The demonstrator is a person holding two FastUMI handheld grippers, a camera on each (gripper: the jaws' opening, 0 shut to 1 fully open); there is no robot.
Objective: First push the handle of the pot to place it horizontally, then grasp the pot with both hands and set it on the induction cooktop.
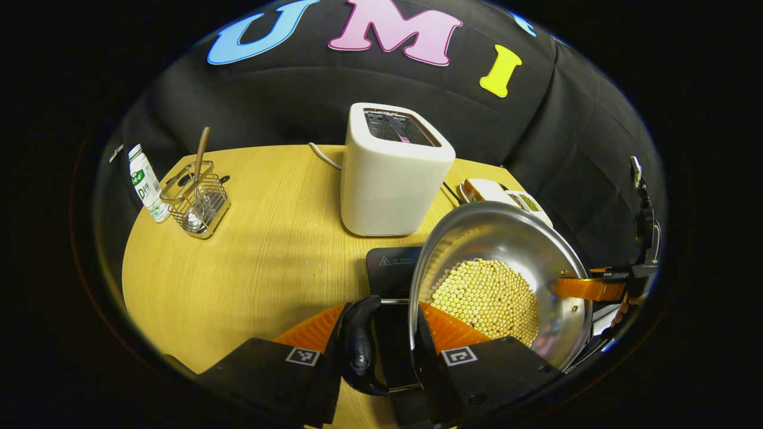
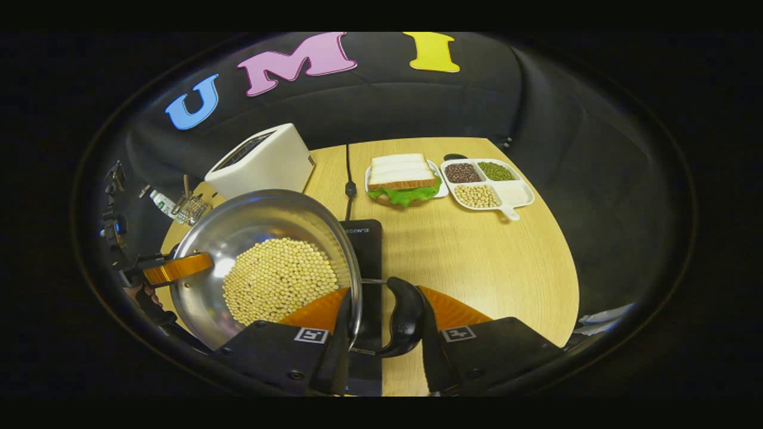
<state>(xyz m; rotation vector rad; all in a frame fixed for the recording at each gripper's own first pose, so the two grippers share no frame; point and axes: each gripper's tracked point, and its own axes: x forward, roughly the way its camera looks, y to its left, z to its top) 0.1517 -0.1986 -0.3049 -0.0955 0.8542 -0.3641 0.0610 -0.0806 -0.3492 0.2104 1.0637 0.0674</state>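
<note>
Gripping: both grippers clamp the round stainless-steel pot [image 1: 506, 250], each by a looped black side handle.
Left gripper: the left gripper [image 1: 381, 345], at the bottom centre of the left gripper view, is closed around the black handle [image 1: 360, 348], with the pot's rim pressed against its right finger.
Right gripper: the right gripper [image 2: 384, 328], at the bottom centre of the right gripper view, has its fingers pressed on the opposite black handle [image 2: 405, 319] and the pot's rim.
Pot: it fills the lower right of the left gripper view and the lower left of the right gripper view, tilted, holding a heap of pale yellow beans [image 1: 486, 298].
Cooktop: the flat black induction cooktop [image 1: 393, 268] lies under the pot's edge, on the round light wooden table [image 1: 268, 256]; whether the pot touches it cannot be told.
Toaster: a white boxy toaster [image 1: 393, 179] stands behind the cooktop, upper centre.
Left side: a wire utensil basket [image 1: 197, 199] and a small white bottle [image 1: 146, 185], upper left of the left gripper view.
Far side: a sandwich on a plate [image 2: 402, 179] and a white divided tray [image 2: 486, 182] of grains, upper centre of the right gripper view.
</note>
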